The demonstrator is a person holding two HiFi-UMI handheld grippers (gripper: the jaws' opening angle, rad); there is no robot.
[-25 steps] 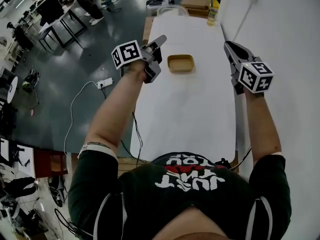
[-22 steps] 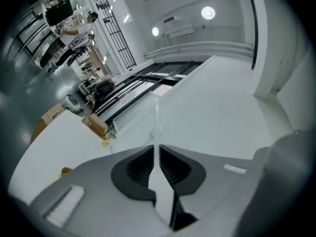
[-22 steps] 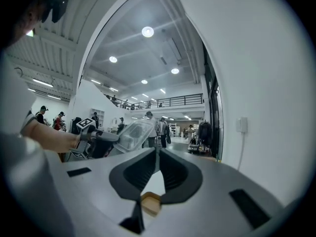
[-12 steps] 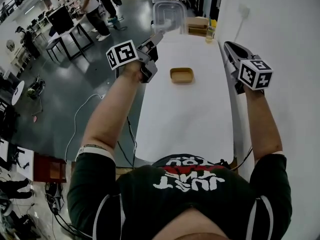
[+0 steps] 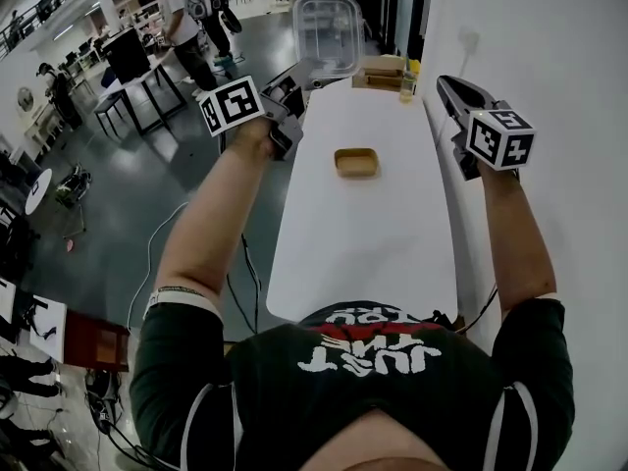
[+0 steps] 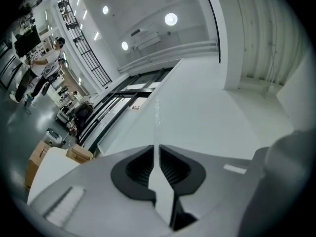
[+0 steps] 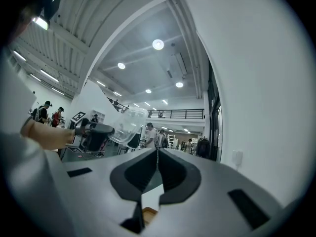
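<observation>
My left gripper (image 5: pixel 297 77) is raised over the table's far left edge and is shut on the rim of a clear plastic lid (image 5: pixel 328 31), which stands up above it. In the left gripper view the lid's thin clear edge (image 6: pixel 157 110) runs up from between the closed jaws of the left gripper (image 6: pixel 158 149). My right gripper (image 5: pixel 448 86) is held up by the white wall, jaws shut with nothing between them; in its own view the right gripper (image 7: pixel 157 153) faces the clear lid (image 7: pixel 126 125). A tan shallow tray (image 5: pixel 355 162) lies on the white table (image 5: pixel 363 253).
Cardboard boxes (image 5: pixel 384 70) and a small bottle (image 5: pixel 408 84) stand at the table's far end. A white wall (image 5: pixel 569 214) runs along the right. On the left are grey floor, a cable (image 5: pixel 192 209), dark work tables (image 5: pixel 128 62) and people standing (image 5: pixel 177 8).
The left gripper has lifted the clear lid higher and slightly left. The right gripper has risen a little. The head view has tilted up, so the tray sits lower in it.
</observation>
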